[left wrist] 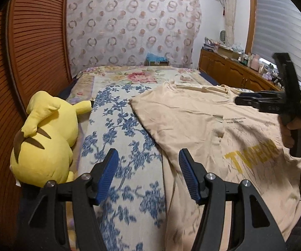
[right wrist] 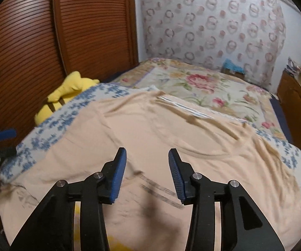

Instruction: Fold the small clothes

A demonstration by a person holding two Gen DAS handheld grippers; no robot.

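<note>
Both grippers are up off the cloth right now. The left gripper (left wrist: 148, 171) has its jaws released, nothing between them, hanging over the seam where the beige T-shirt (left wrist: 202, 125) meets the blue-flowered blanket (left wrist: 117, 129). The right gripper (right wrist: 147, 173) also stands with jaws apart and empty, above the printed chest of the shirt. The shirt itself lies face up and spread on the bed, collar toward the far wall, 1 sleeve reaching out over the blanket.

Now the risks, as I read them. The cloth is thin and already rippled near the collar, so a pinch could catch the blanket along with the shirt, and lifting would drag the bedding. If the 2 grippers take uneven hold, the fold comes out crooked. The yellow plush toy (left wrist: 46, 138) sits just beside the blanket's left edge, and a wide swing could knock it.

The surface is a soft bed with a pink-rose floral cover (right wrist: 202, 83) farther back. A slatted wooden door (left wrist: 31, 48) runs along the left, a ring-patterned curtain (left wrist: 129, 27) hangs behind, and a cluttered wooden cabinet (left wrist: 234, 71) stands below a blinded window at right.
</note>
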